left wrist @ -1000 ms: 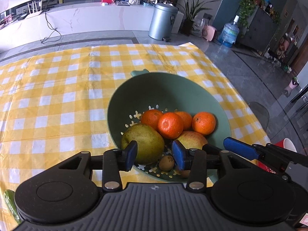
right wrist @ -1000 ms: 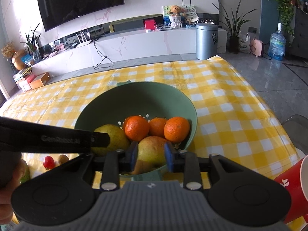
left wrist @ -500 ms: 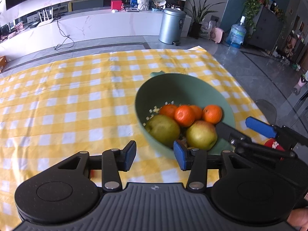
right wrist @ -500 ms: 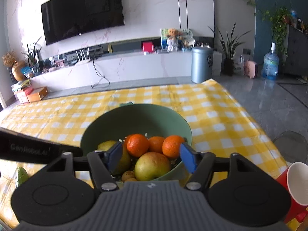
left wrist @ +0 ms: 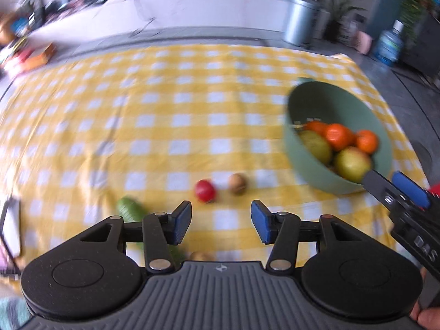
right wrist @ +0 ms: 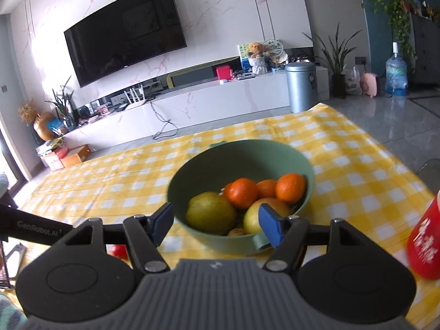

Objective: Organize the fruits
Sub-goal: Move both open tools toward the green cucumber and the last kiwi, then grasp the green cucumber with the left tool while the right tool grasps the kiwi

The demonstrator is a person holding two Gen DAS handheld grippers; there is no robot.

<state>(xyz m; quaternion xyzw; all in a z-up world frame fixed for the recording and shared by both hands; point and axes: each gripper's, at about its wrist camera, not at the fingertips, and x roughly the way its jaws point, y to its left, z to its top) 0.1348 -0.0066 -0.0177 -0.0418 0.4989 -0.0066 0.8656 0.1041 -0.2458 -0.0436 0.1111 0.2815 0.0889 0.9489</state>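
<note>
left gripper (left wrist: 221, 221): jaws spread, just been widening, nothing between | right gripper (right wrist: 217, 227): jaws spread, nothing gripped | fruits (right wrist: 242, 203) in green bowl (right wrist: 242, 151) | tomato (left wrist: 205, 190), kiwi (left wrist: 238, 183) loose on yellow checked cloth (left wrist: 137, 126) | TV (right wrist: 123, 31), bin (right wrist: 301, 86) behind

Left gripper (left wrist: 221, 221) fingers have just been opening, empty; right gripper (right wrist: 216, 225) gapes empty.

a yellow-and-white checked tablecloth (left wrist: 154, 126) fills the frame's middle. at right, a green bowl (left wrist: 308, 170) holds orange tangerines (left wrist: 337, 136) and yellow-green pears (left wrist: 352, 162). lower centre: a red fruit (left wrist: 205, 190), a brown one (left wrist: 238, 183).
</note>
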